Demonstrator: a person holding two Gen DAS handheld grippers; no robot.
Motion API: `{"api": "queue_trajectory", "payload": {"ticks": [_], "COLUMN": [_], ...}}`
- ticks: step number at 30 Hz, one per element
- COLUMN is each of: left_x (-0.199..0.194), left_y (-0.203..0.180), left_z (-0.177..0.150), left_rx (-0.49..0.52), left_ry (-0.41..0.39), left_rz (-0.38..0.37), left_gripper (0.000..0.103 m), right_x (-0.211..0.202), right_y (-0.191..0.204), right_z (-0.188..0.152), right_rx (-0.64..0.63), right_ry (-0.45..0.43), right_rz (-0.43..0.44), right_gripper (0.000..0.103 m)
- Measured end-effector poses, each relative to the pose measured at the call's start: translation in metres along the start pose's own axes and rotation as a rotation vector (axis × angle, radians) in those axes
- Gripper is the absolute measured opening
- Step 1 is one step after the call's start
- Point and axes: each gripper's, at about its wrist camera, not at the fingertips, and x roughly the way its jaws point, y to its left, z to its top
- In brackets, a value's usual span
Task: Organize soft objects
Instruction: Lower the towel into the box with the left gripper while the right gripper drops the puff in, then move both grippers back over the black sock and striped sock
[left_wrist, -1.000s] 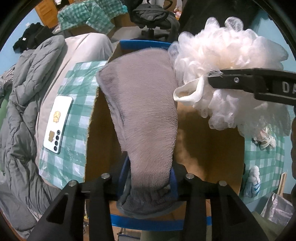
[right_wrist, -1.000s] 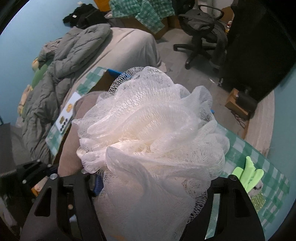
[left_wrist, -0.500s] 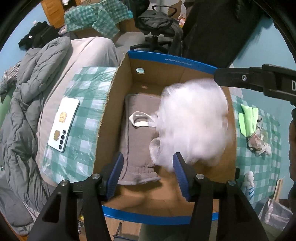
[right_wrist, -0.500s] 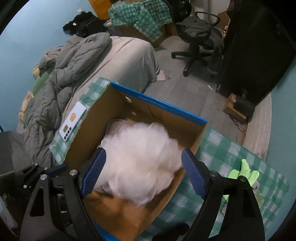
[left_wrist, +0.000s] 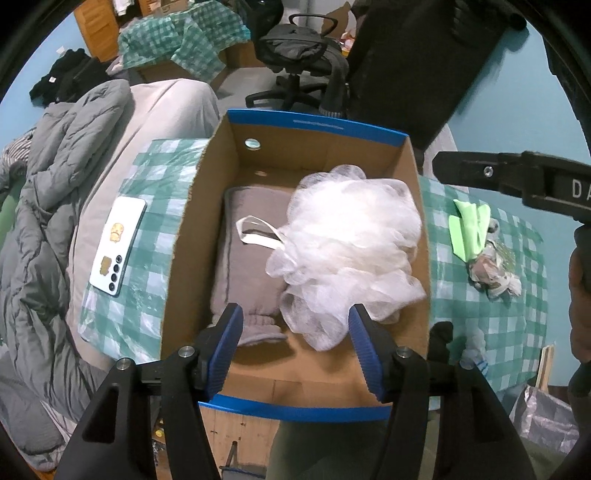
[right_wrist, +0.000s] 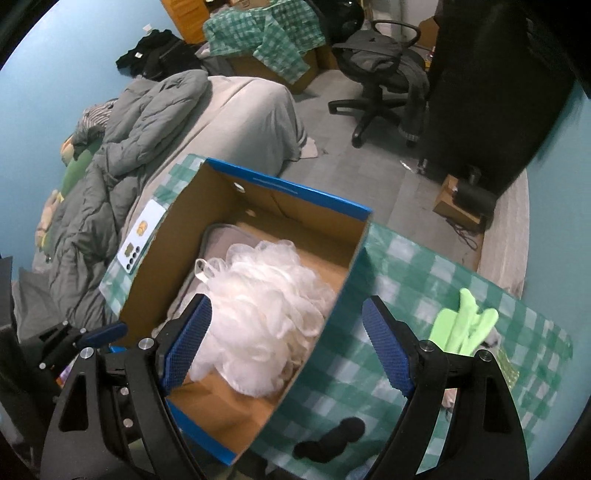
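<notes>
A blue-rimmed cardboard box stands on the green checked table. Inside lie a grey fleece cloth at the left and a white mesh bath pouf at the right, its loop on the cloth. My left gripper is open and empty above the box's near edge. My right gripper is open and empty above the box's right wall; its finger also shows in the left wrist view.
A white phone lies left of the box. Green gloves, a crumpled wrapper and a black object lie right of it. A bed with a grey duvet is left; an office chair behind.
Both grippers opened and let go: the grey cloth and the white pouf dropped into the box and settled. The right gripper has drawn off to the right.
</notes>
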Motion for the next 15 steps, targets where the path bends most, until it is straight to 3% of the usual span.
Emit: {"api": "queue_trajectory", "payload": {"ticks": [15], "left_x": [-0.011], "left_y": [-0.036], "left_z": [-0.003], "left_rx": [0.066], "left_ry": [0.004], "left_rz": [-0.06], "left_gripper": [0.061], "right_x": [-0.04], "right_y": [-0.032], "right_z": [-0.029], "right_rx": [0.077], "right_ry": [-0.033], "right_rz": [-0.04], "right_gripper": [0.084]}}
